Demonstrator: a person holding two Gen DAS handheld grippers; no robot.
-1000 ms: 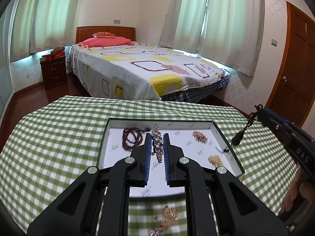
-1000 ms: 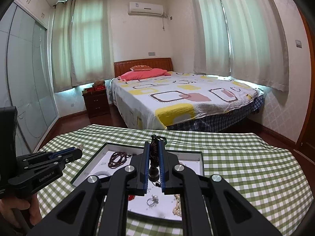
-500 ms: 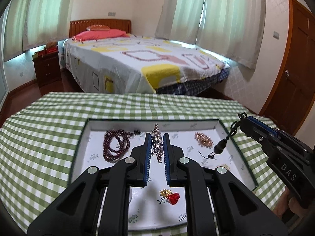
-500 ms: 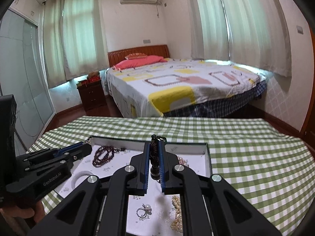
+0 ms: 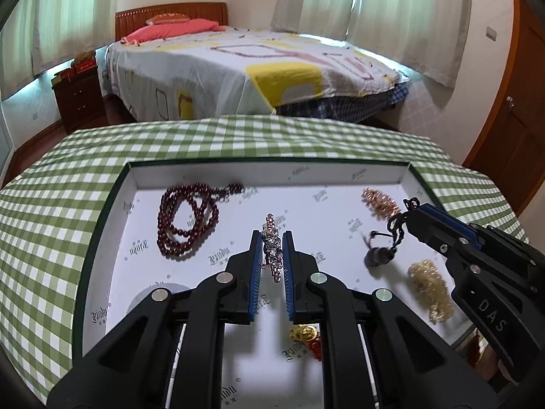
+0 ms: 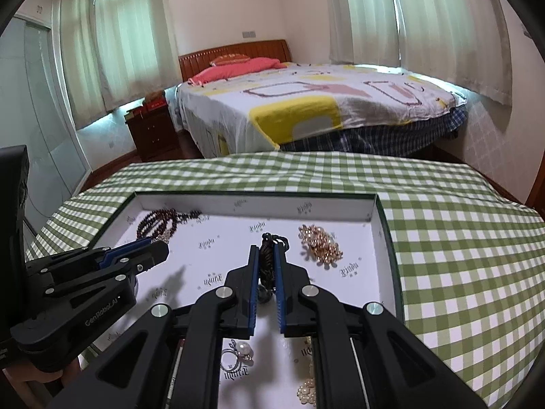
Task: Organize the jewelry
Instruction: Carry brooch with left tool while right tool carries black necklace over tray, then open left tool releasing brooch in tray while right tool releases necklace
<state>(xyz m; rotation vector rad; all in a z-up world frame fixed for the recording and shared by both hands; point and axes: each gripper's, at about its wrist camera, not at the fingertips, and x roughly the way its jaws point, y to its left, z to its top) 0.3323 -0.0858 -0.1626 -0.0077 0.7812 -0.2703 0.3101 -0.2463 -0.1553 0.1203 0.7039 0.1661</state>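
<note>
My left gripper (image 5: 272, 238) is shut on a crystal bracelet (image 5: 273, 250), held just above the white floor of the jewelry box (image 5: 340, 170). My right gripper (image 6: 267, 250) is shut on a black cord pendant (image 6: 267, 262); in the left wrist view the right gripper (image 5: 414, 213) holds that cord and its dark bead (image 5: 378, 257) hangs low over the box floor. A dark red bead necklace (image 5: 185, 223), a rose-gold chain (image 5: 381, 201), a gold chain (image 5: 429, 288) and a gold-and-red charm (image 5: 306, 335) lie in the box. A pearl ring (image 6: 238, 358) lies near the right gripper.
The box sits on a table with a green checked cloth (image 5: 238, 139). Behind the table stand a bed (image 5: 255, 68), a nightstand (image 5: 80, 99) and a wooden door (image 5: 511, 119). The left gripper also shows in the right wrist view (image 6: 160, 250).
Both grippers have moved forward and down over the box, holding their pieces. The pendant bead has dropped close to the box floor.
</note>
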